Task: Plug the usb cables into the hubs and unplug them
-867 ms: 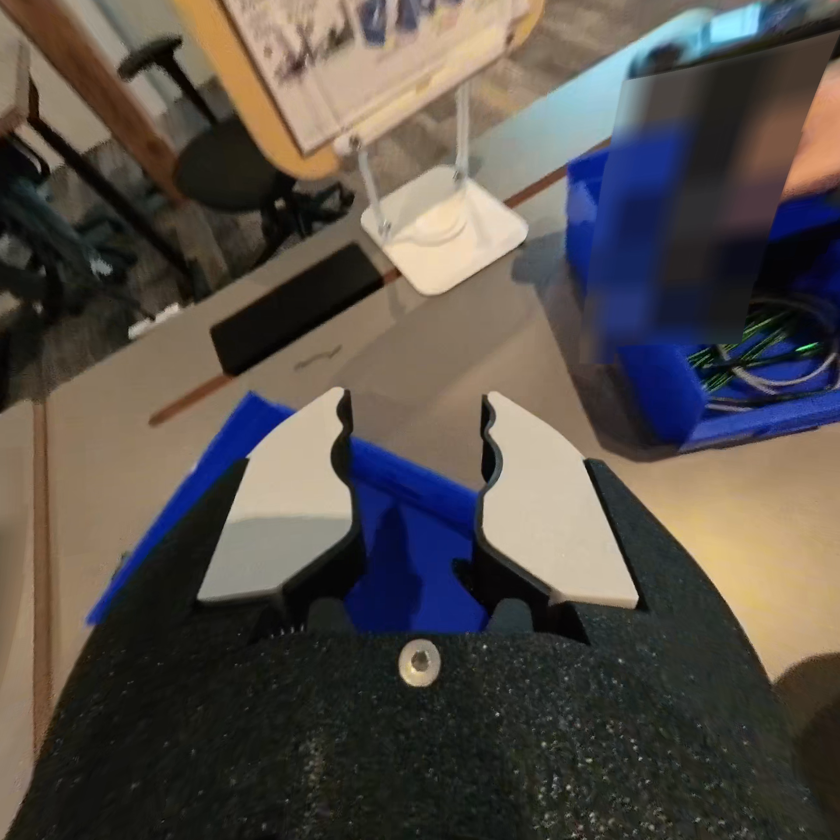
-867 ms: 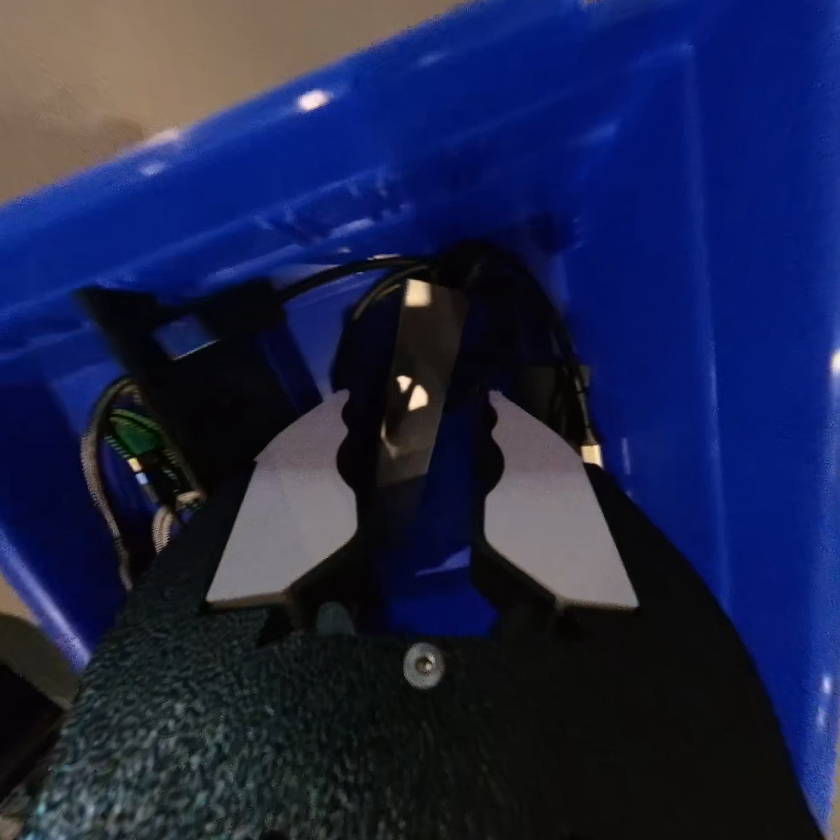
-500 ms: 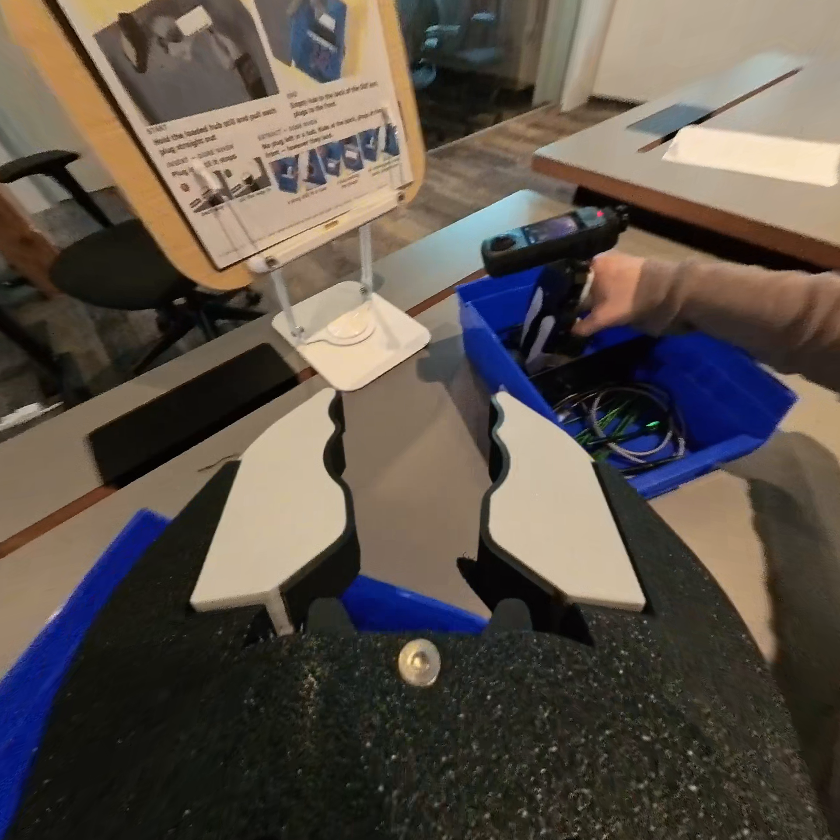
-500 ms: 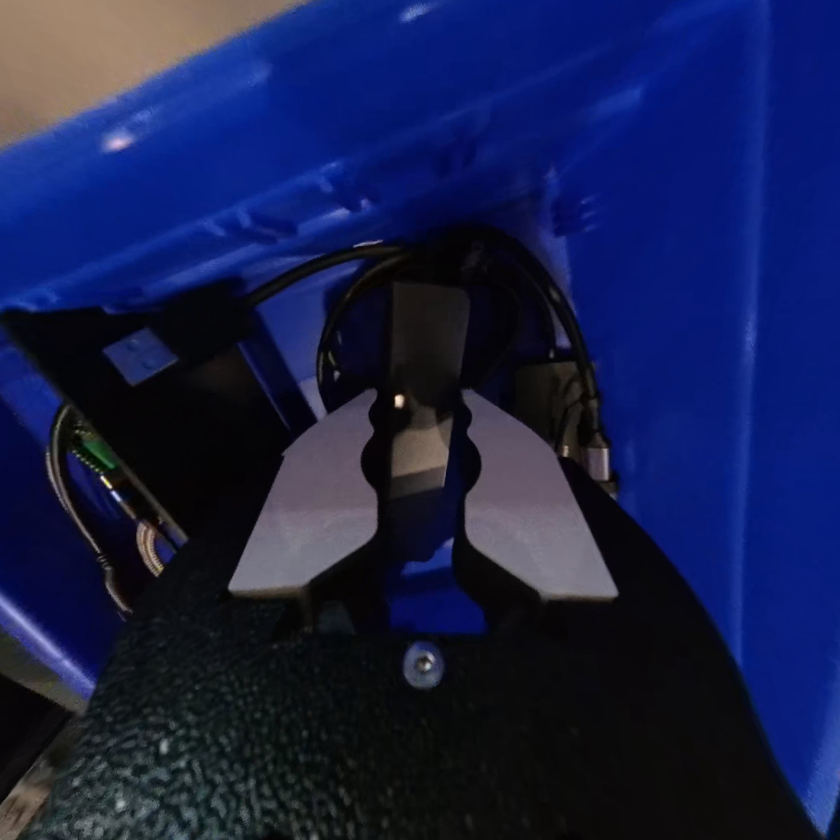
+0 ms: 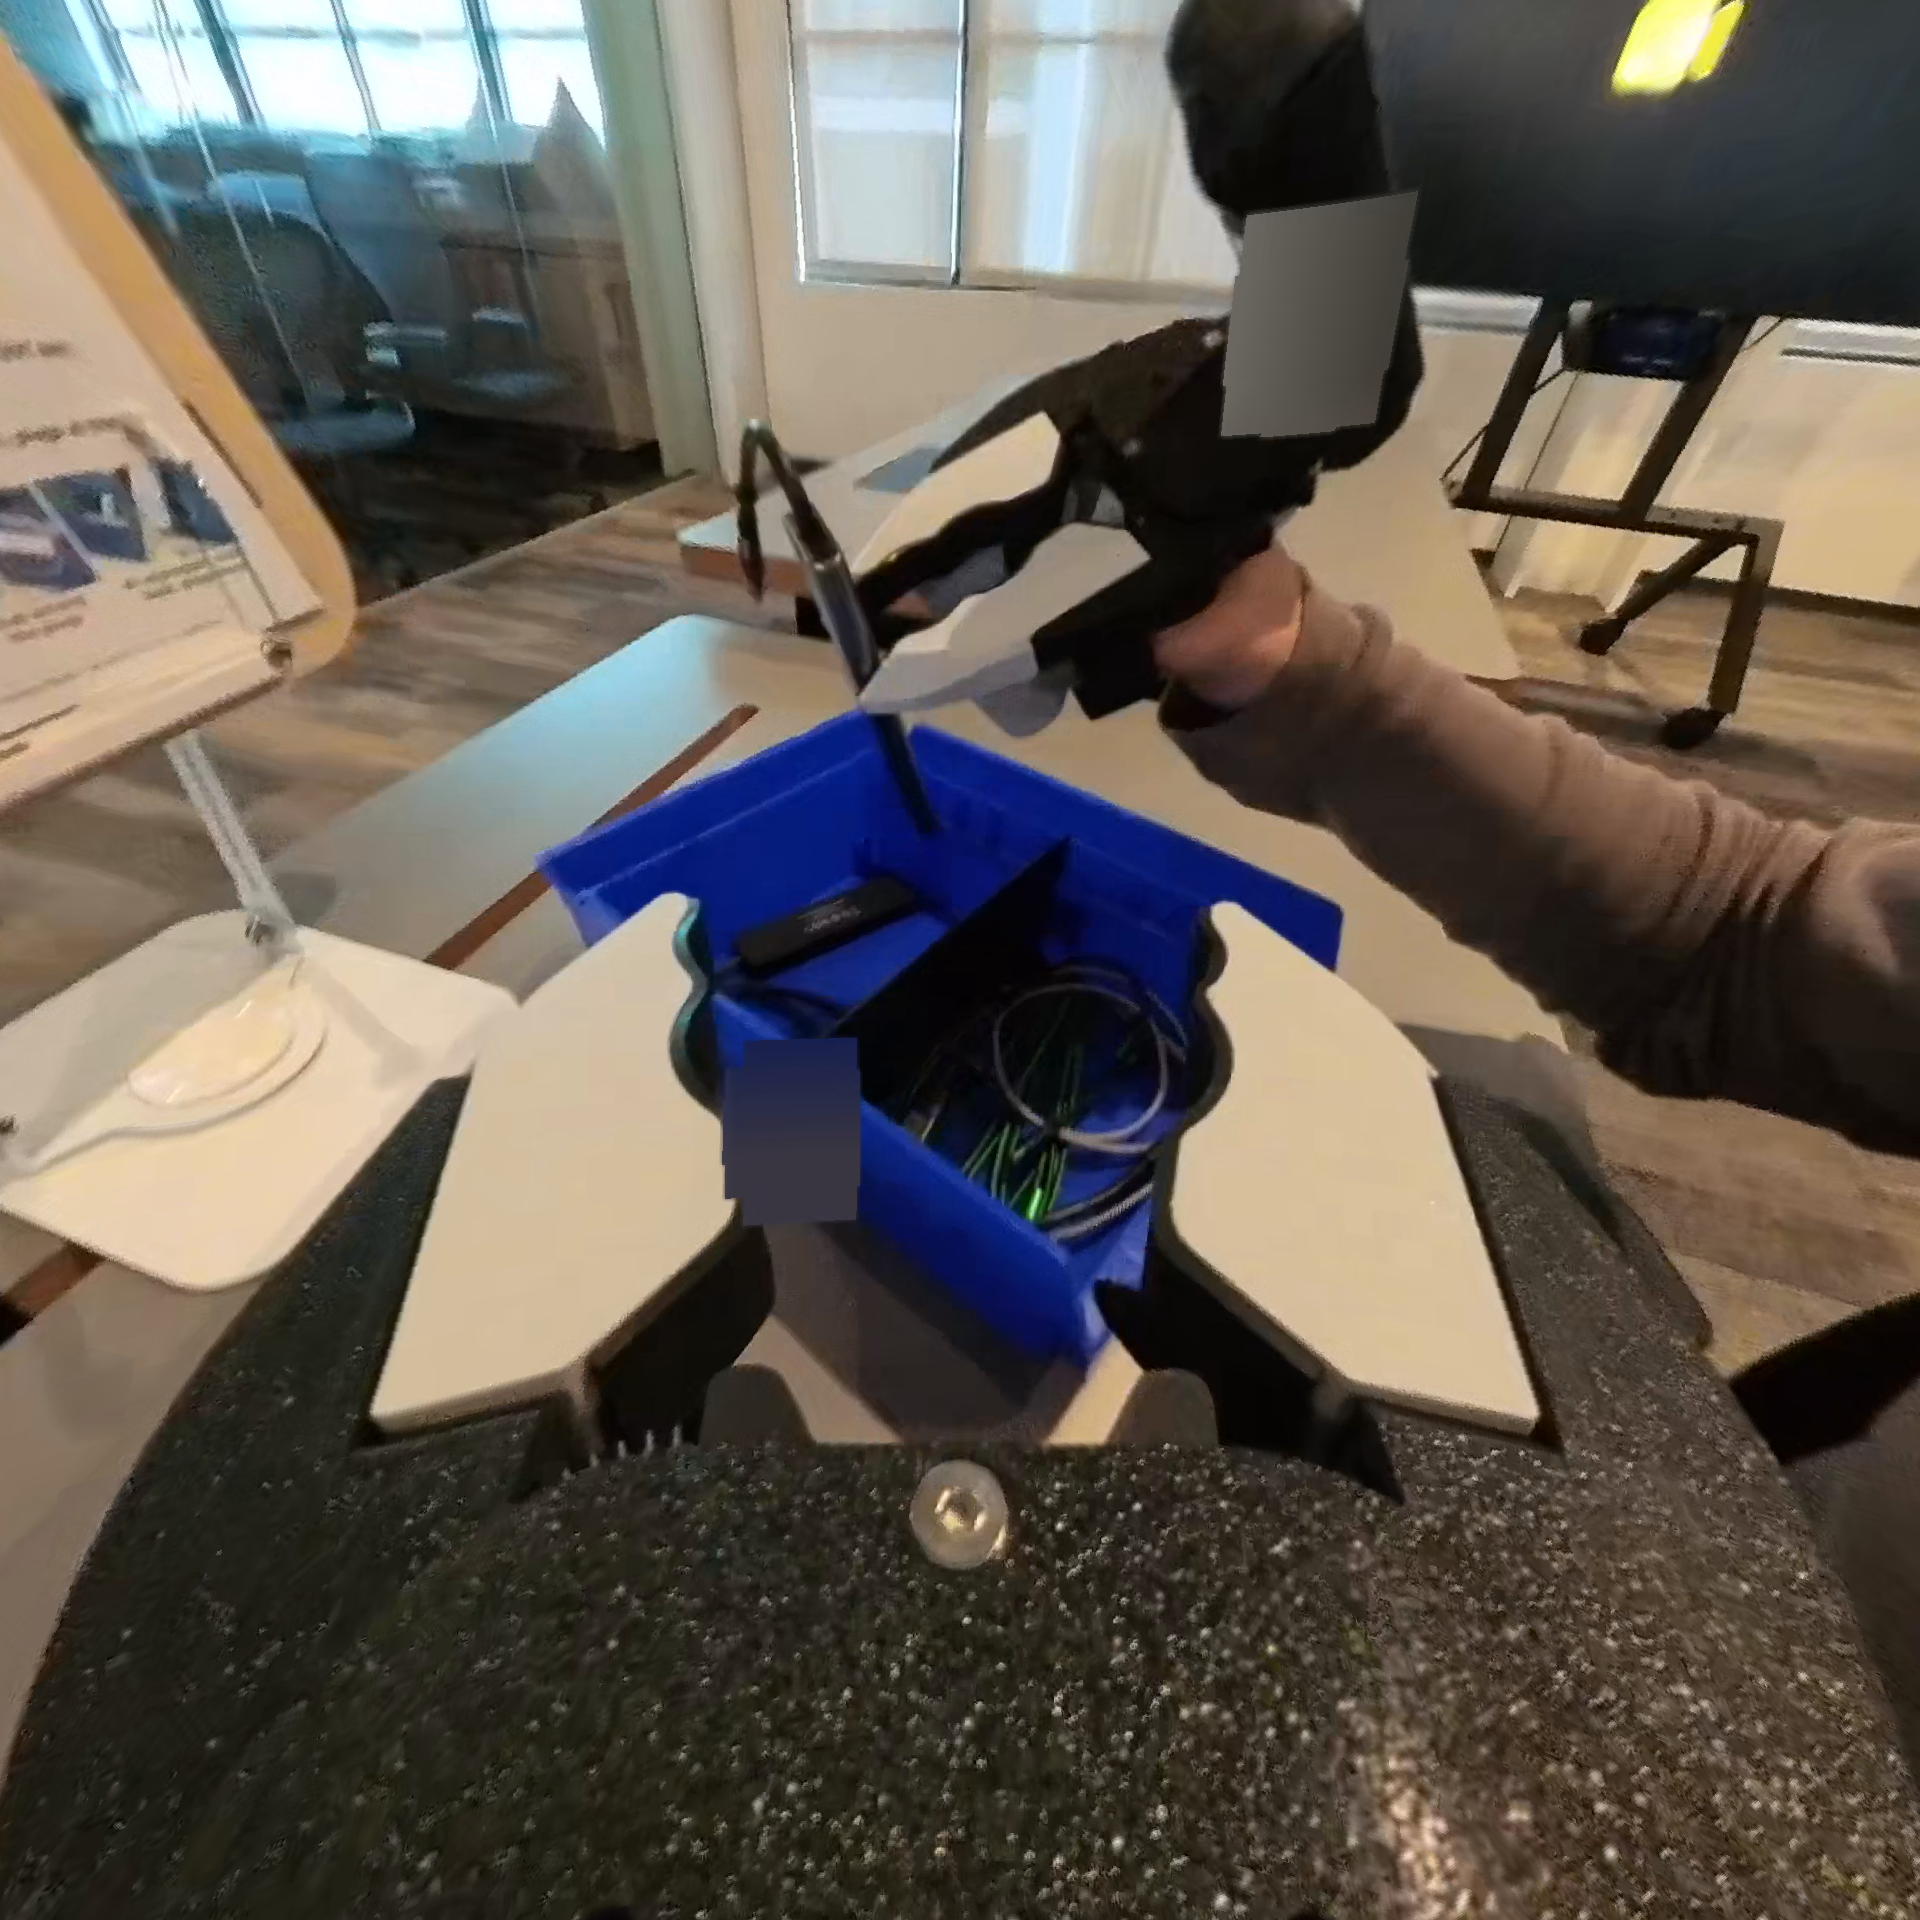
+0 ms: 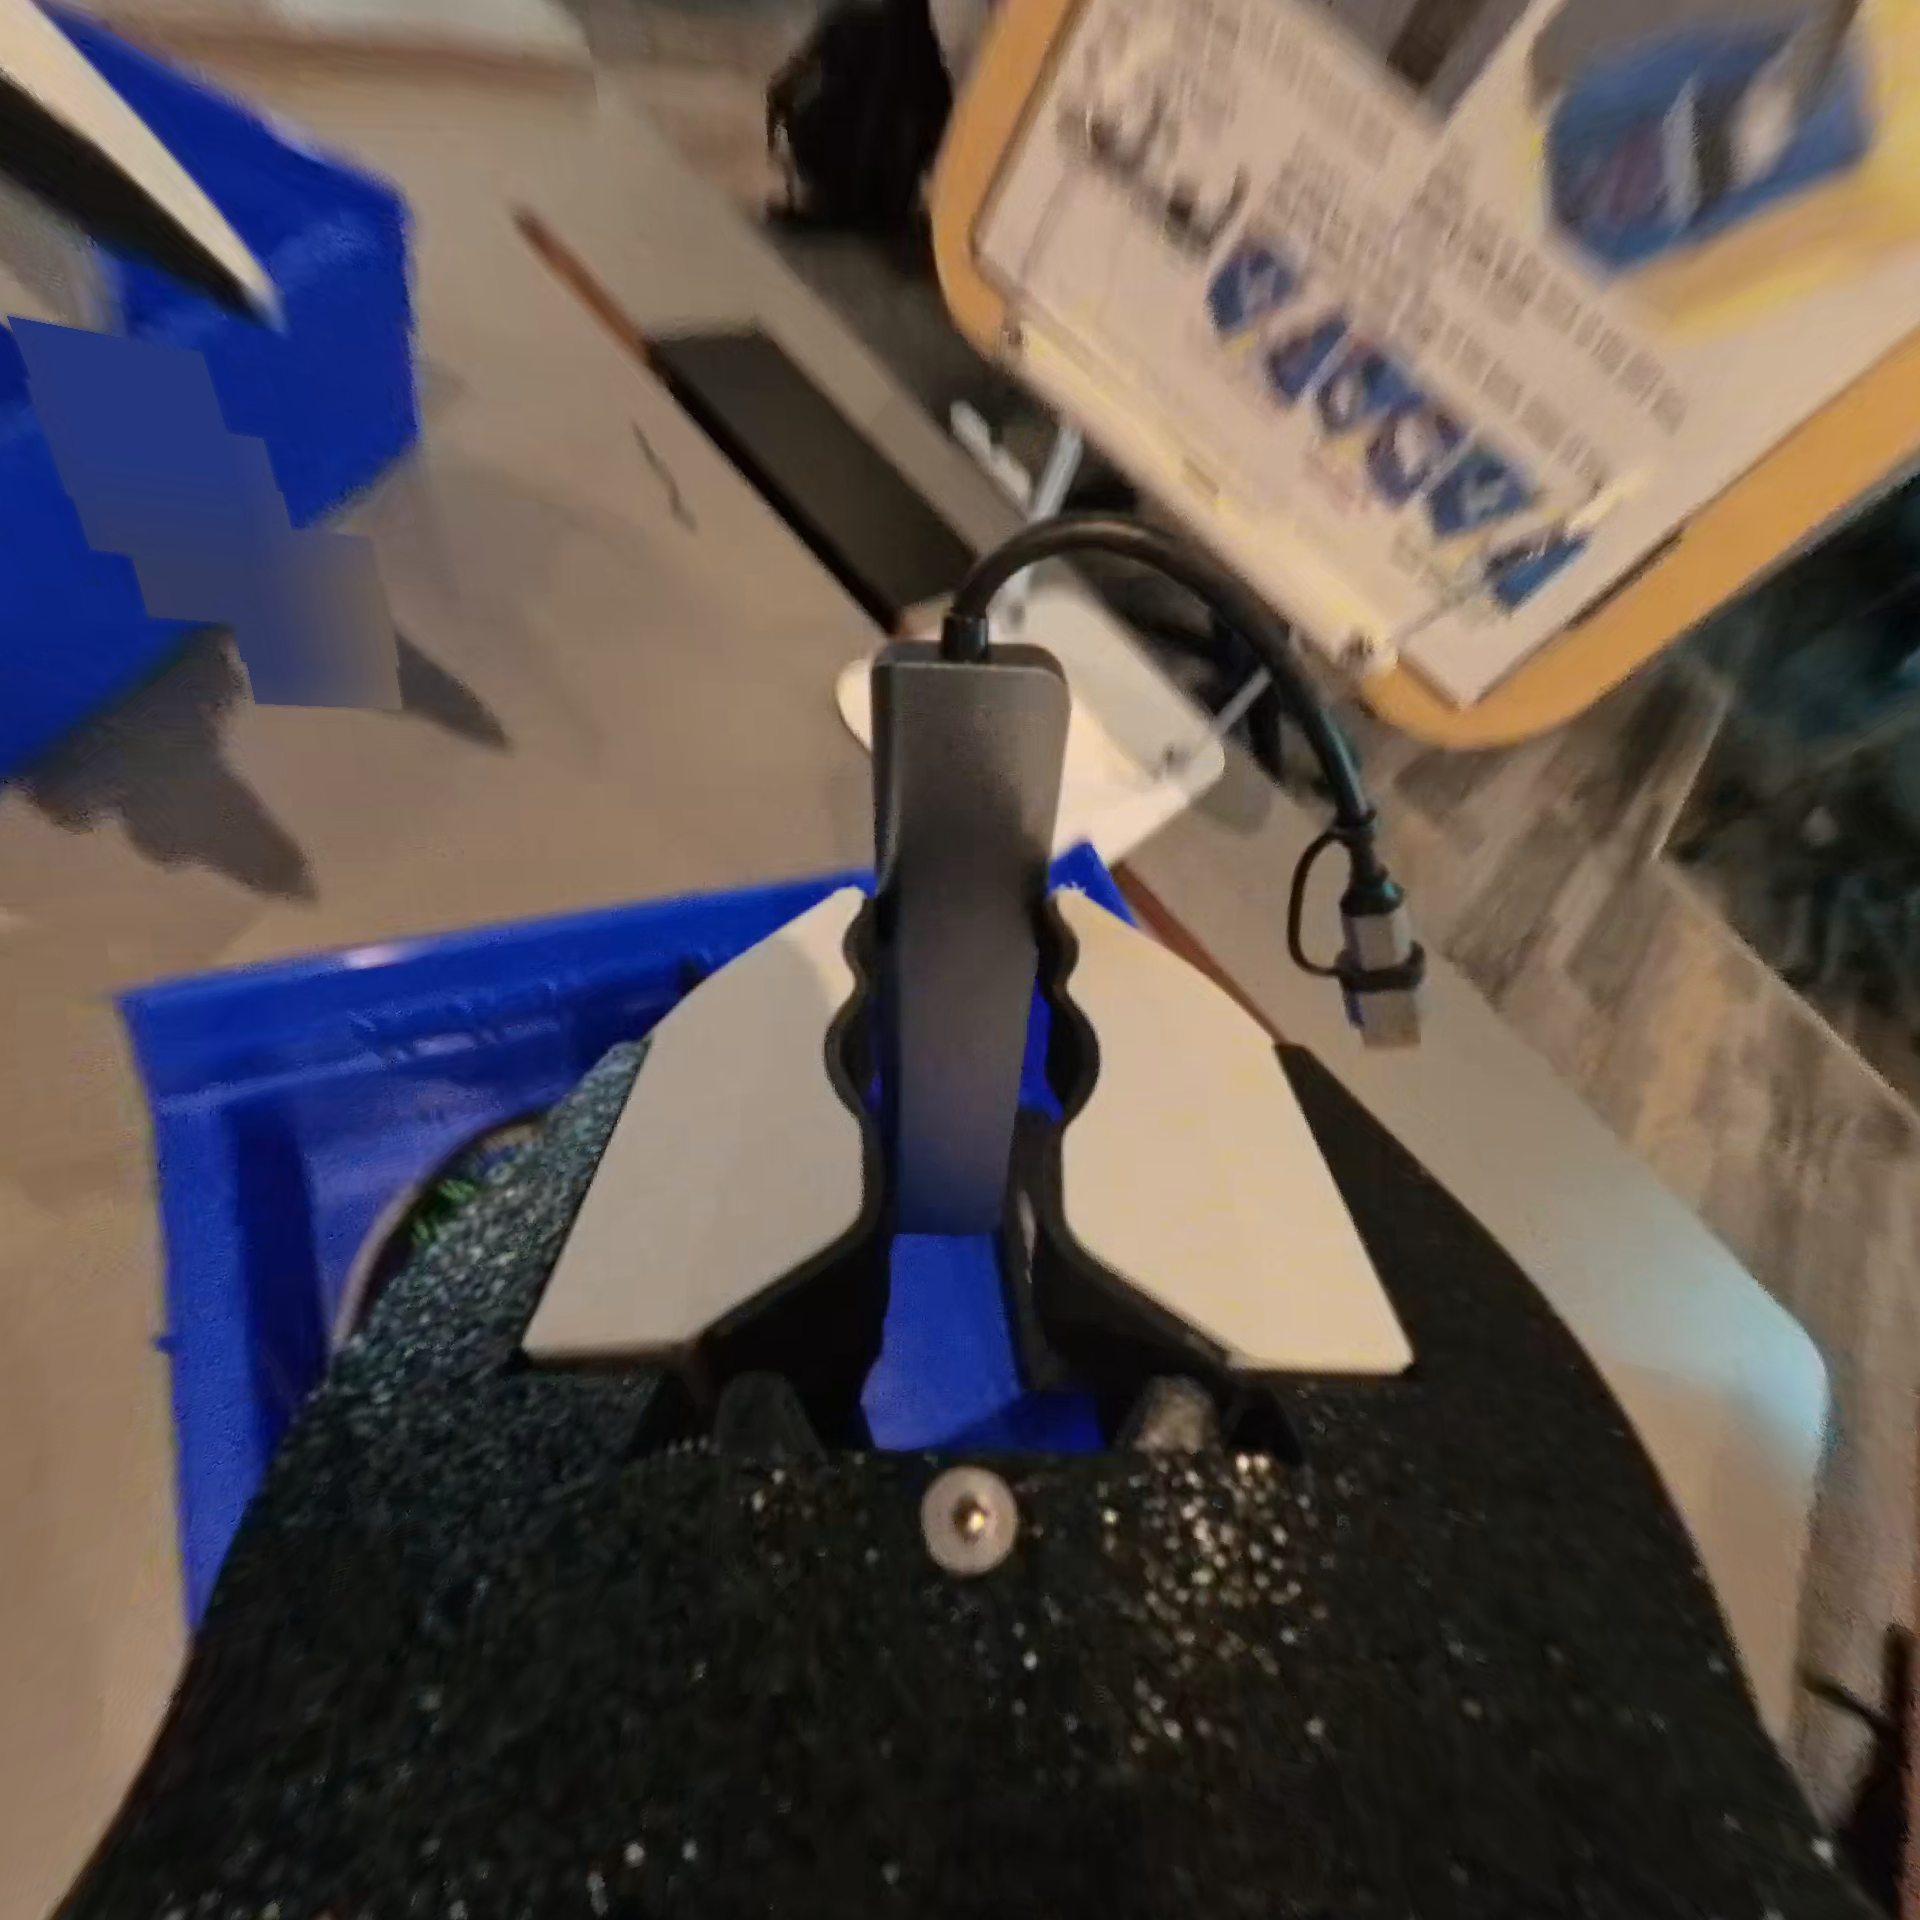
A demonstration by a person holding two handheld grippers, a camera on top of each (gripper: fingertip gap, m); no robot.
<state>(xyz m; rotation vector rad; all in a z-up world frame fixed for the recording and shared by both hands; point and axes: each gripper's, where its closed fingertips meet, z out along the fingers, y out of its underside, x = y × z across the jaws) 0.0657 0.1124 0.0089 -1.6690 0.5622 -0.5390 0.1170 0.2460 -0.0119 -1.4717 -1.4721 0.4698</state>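
In the left wrist view my left gripper (image 5: pixel 948 935) is open wide and empty, low in front of a blue bin (image 5: pixel 727 831) with a black divider. A black hub (image 5: pixel 821 923) lies in the bin's left compartment. Grey and green cables (image 5: pixel 1049 1091) lie coiled in its right compartment. My right gripper (image 5: pixel 883 675) is above the bin's far side, shut on a grey hub (image 5: pixel 836 613). In the right wrist view the right gripper (image 6: pixel 964 914) grips that grey hub (image 6: pixel 966 779) upright above the bin (image 6: pixel 416 977). The hub's short cable and plug (image 6: pixel 1371 956) hang off to the right.
An instruction board (image 5: pixel 135 520) on a white base (image 5: pixel 239 1081) stands left of the bin. A second blue bin (image 6: pixel 312 343) lies farther along the table, with a black strip (image 6: pixel 810 436) set in the tabletop. A person's sleeve (image 5: pixel 1558 883) reaches in from the right. The left gripper's tips are roughly 15 centimetres from the right gripper's.
My right gripper shut on the grey hub and lifted it out of the bin. My left gripper swung toward that bin and opened wider.
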